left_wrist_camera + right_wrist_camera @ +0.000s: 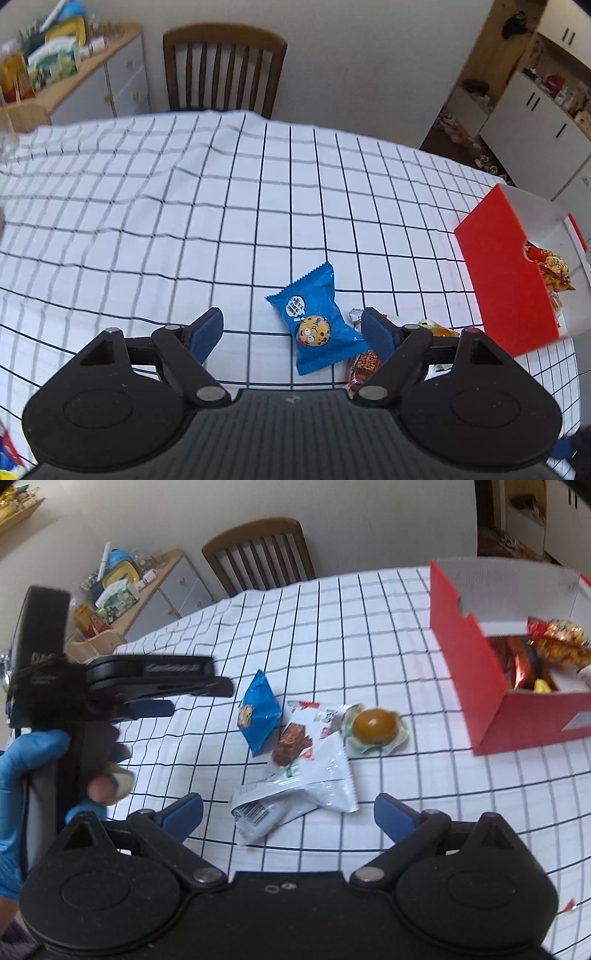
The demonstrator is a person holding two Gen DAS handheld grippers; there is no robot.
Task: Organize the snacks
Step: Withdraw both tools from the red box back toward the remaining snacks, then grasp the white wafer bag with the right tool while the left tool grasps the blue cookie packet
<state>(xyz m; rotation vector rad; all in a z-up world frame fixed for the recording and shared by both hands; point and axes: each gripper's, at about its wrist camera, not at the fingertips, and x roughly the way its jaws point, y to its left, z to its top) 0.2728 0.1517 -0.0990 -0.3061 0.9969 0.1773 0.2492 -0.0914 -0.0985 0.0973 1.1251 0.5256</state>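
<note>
Your left claw (pixel 291 332), wide and empty, hovers over the blue cookie packet (pixel 316 328) on the table (pixel 147 221), its long axis seemingly running near-right to far-left between the pads.

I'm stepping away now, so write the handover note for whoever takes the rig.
Left hand-held gripper: open, empty, poised over the blue cookie packet.
Right hand-held gripper: open, empty, above the white wrapper.
Red box on the checked tablecloth already holds several snacks.
Left: blue packet, white wrapper, brown bar packet, round jelly cup.
</note>
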